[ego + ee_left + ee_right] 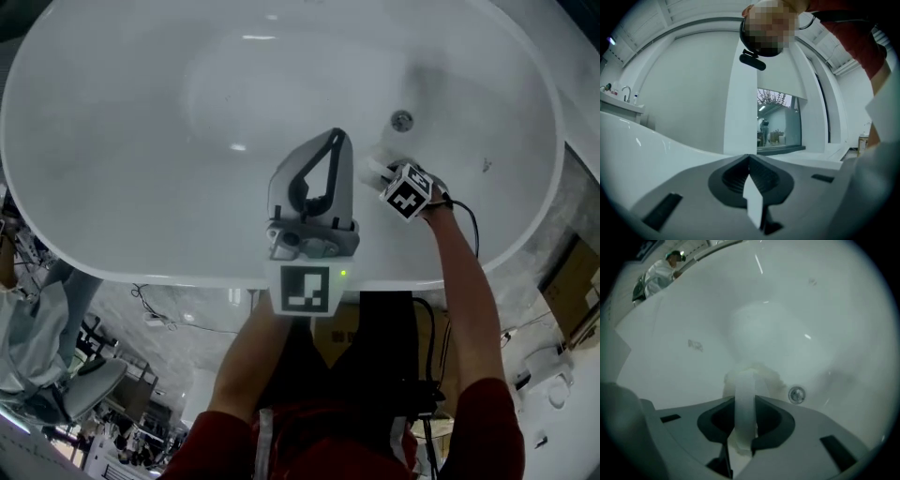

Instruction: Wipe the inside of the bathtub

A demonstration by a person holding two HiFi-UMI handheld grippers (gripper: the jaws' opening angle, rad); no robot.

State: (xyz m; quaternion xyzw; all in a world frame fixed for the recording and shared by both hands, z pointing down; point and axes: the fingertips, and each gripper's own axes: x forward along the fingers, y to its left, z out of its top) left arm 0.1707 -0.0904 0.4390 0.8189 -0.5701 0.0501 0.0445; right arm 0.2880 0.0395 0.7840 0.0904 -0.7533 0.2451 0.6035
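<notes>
Inside the bathtub [141, 112], right tongs [744, 377] clamp a white cloth [769, 378]; left tongs [336, 139] closed.

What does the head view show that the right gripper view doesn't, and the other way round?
Only the head view: the whole oval rim of the bathtub, the left gripper held above the tub's near side with its fingers together and empty, and the person's arms. Only the right gripper view: a close look at the right gripper with its fingers closed on the cloth. Both: the tub's white inside, the drain and the cloth near it.
</notes>
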